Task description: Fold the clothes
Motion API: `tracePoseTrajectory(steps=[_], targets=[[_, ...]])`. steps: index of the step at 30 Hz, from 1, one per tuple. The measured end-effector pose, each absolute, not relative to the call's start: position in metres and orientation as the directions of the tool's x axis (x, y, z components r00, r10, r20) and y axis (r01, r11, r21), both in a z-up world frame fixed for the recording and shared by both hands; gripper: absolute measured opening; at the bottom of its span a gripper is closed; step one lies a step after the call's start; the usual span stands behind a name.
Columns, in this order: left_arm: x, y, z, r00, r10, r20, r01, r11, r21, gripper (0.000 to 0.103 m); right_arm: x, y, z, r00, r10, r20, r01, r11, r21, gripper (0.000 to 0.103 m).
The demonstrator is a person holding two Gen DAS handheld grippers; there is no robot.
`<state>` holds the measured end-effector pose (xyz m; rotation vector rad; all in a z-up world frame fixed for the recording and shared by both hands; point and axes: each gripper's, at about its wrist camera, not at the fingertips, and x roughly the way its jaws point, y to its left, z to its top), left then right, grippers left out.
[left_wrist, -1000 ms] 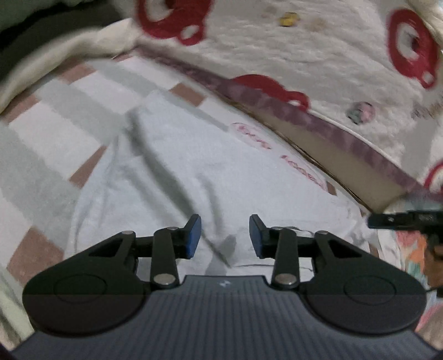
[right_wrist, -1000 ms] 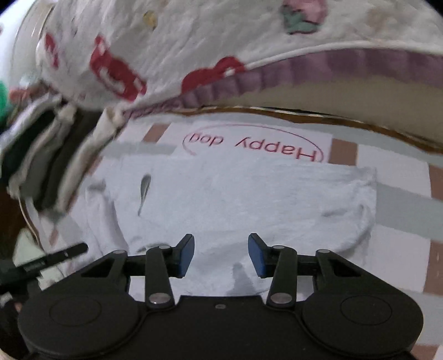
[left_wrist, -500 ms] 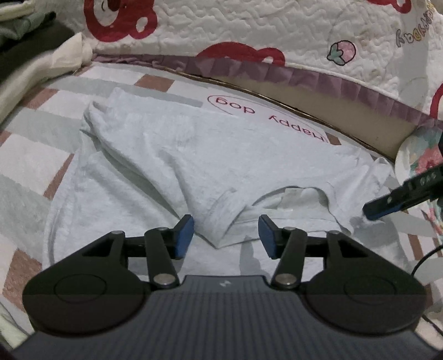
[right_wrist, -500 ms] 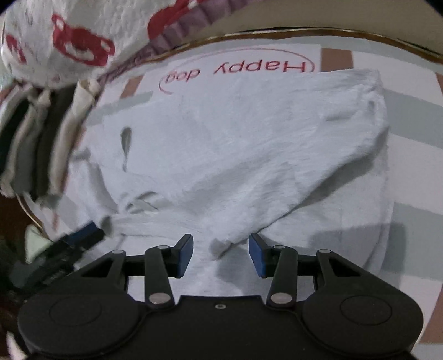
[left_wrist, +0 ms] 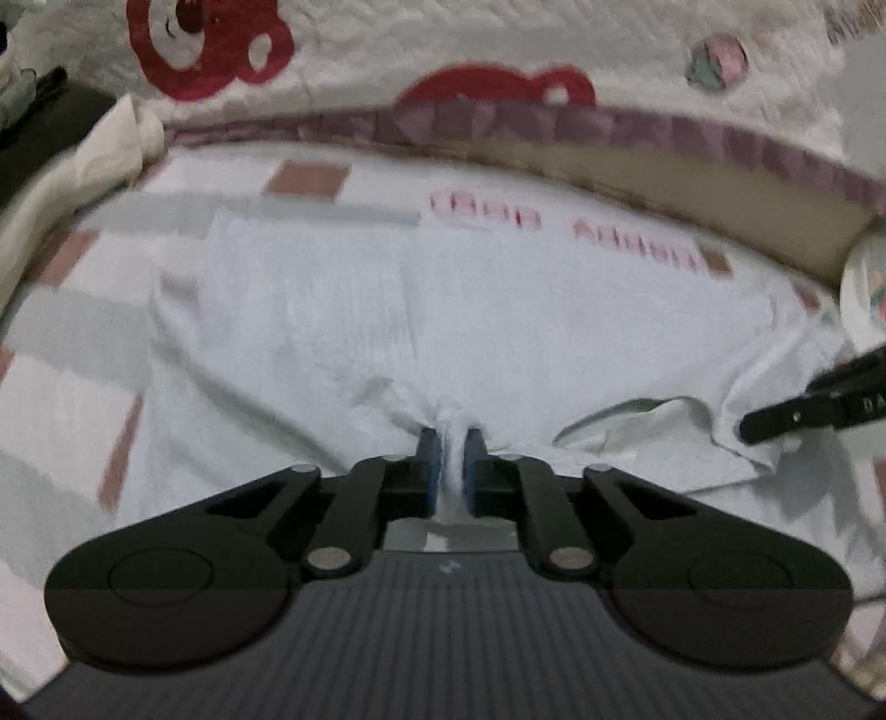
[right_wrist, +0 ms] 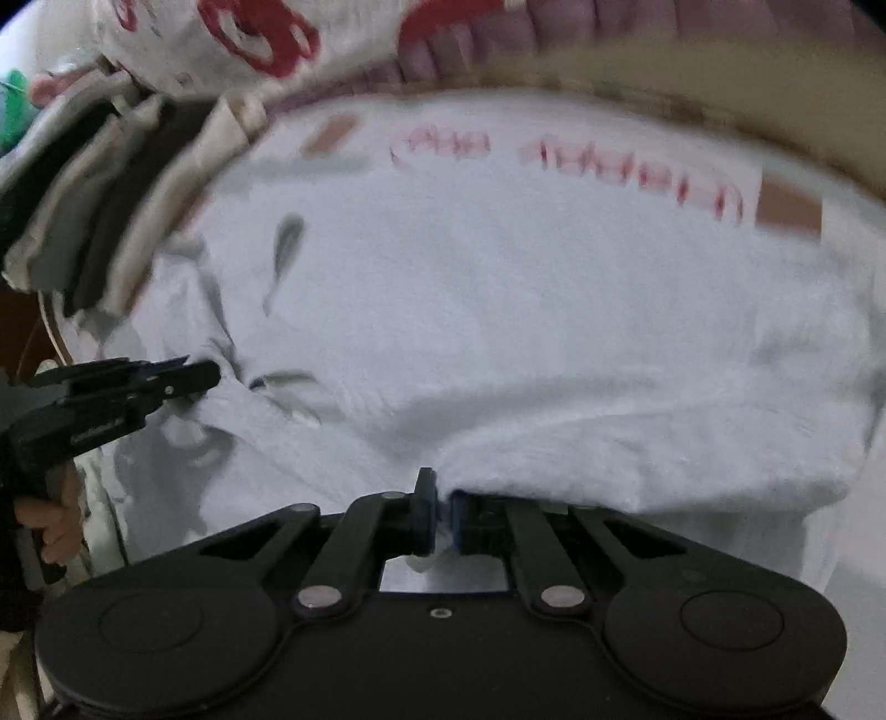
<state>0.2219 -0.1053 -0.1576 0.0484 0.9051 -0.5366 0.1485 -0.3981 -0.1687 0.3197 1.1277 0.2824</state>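
Your left tongs (left_wrist: 449,443) are clenched on the near hem of the pale garment (left_wrist: 498,332), and your right tongs (right_wrist: 440,512) are closing on its bunched edge. It lies spread on the checked bed sheet (left_wrist: 72,332), its far edge near the quilt (left_wrist: 498,44).

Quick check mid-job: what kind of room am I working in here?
Most likely a bedroom, working on a bed. The pale garment lies on a checked sheet, a quilted blanket with red bear prints runs along the far side, and folded clothes are stacked nearby.
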Motion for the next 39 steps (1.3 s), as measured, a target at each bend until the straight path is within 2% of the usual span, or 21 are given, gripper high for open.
tracePoseTrajectory(steps=[5, 7, 9, 12, 13, 14, 16, 17, 19, 20, 22, 24, 28, 32, 36, 37, 38, 39], targets=[[0.273, -0.121, -0.142, 0.574, -0.407, -0.711, 0.435, 0.887, -0.157, 0.007, 0.166, -0.431, -0.144, 0.525, 0.378, -0.763, -0.051, 0.909, 0.415, 0.007], [0.292, -0.127, -0.149, 0.575, -0.373, -0.729, 0.386, 0.909, -0.161, 0.010, 0.172, -0.445, -0.143, 0.560, 0.389, -0.732, -0.047, 0.896, 0.441, 0.009], [0.306, -0.133, -0.160, 0.544, -0.294, -0.786, 0.315, 0.940, -0.134, 0.019, 0.177, -0.458, -0.142, 0.580, 0.420, -0.699, -0.051, 0.874, 0.483, 0.013], [0.303, -0.133, -0.163, 0.542, -0.314, -0.780, 0.311, 0.937, -0.160, 0.031, 0.177, -0.475, -0.126, 0.620, 0.396, -0.678, -0.018, 0.871, 0.492, 0.014], [0.299, -0.132, -0.161, 0.552, -0.312, -0.773, 0.318, 0.936, -0.150, 0.035, 0.175, -0.479, -0.120, 0.634, 0.380, -0.674, -0.022, 0.879, 0.476, 0.014], [0.294, -0.132, -0.158, 0.568, -0.311, -0.762, 0.326, 0.935, -0.139, 0.041, 0.174, -0.482, -0.114, 0.646, 0.358, -0.674, -0.027, 0.893, 0.449, 0.020], [0.282, -0.135, -0.151, 0.590, -0.351, -0.727, 0.362, 0.920, -0.150, 0.043, 0.169, -0.487, -0.102, 0.652, 0.261, -0.712, -0.035, 0.948, 0.316, 0.027], [0.276, -0.137, -0.147, 0.597, -0.376, -0.709, 0.383, 0.910, -0.160, 0.044, 0.167, -0.490, -0.098, 0.650, 0.226, -0.726, -0.043, 0.964, 0.262, 0.027], [0.262, -0.150, -0.143, 0.578, -0.456, -0.677, 0.466, 0.865, -0.185, 0.047, 0.161, -0.501, -0.099, 0.629, 0.251, -0.736, -0.099, 0.965, 0.244, 0.030], [0.255, -0.158, -0.142, 0.559, -0.500, -0.662, 0.514, 0.835, -0.197, 0.052, 0.157, -0.505, -0.102, 0.625, 0.239, -0.743, -0.117, 0.970, 0.213, 0.035], [0.245, -0.182, -0.144, 0.513, -0.543, -0.665, 0.588, 0.787, -0.188, 0.058, 0.149, -0.511, -0.109, 0.617, 0.212, -0.758, -0.148, 0.977, 0.152, 0.042], [0.236, -0.209, -0.149, 0.464, -0.564, -0.683, 0.652, 0.739, -0.168, 0.060, 0.149, -0.518, -0.124, 0.589, 0.178, -0.788, -0.120, 0.984, 0.133, 0.042], [0.243, -0.249, -0.167, 0.404, -0.556, -0.727, 0.640, 0.739, -0.210, 0.060, 0.157, -0.538, -0.156, 0.504, 0.194, -0.842, -0.005, 0.975, 0.222, 0.042], [0.267, -0.264, -0.185, 0.429, -0.493, -0.757, 0.577, 0.794, -0.190, 0.063, 0.162, -0.557, -0.181, 0.473, 0.274, -0.838, 0.168, 0.905, 0.391, 0.044], [0.277, -0.259, -0.188, 0.436, -0.504, -0.746, 0.520, 0.817, -0.249, 0.063, 0.165, -0.556, -0.191, 0.480, 0.305, -0.823, 0.227, 0.863, 0.452, 0.047], [0.275, -0.256, -0.187, 0.436, -0.515, -0.738, 0.521, 0.813, -0.259, 0.063, 0.165, -0.554, -0.189, 0.487, 0.318, -0.813, 0.209, 0.862, 0.462, 0.035], [0.272, -0.254, -0.185, 0.437, -0.523, -0.732, 0.526, 0.809, -0.263, 0.063, 0.166, -0.552, -0.188, 0.490, 0.336, -0.804, 0.195, 0.857, 0.477, 0.015], [0.268, -0.253, -0.184, 0.440, -0.527, -0.727, 0.534, 0.805, -0.261, 0.063, 0.167, -0.550, -0.184, 0.498, 0.358, -0.790, 0.184, 0.847, 0.500, 0.014]])
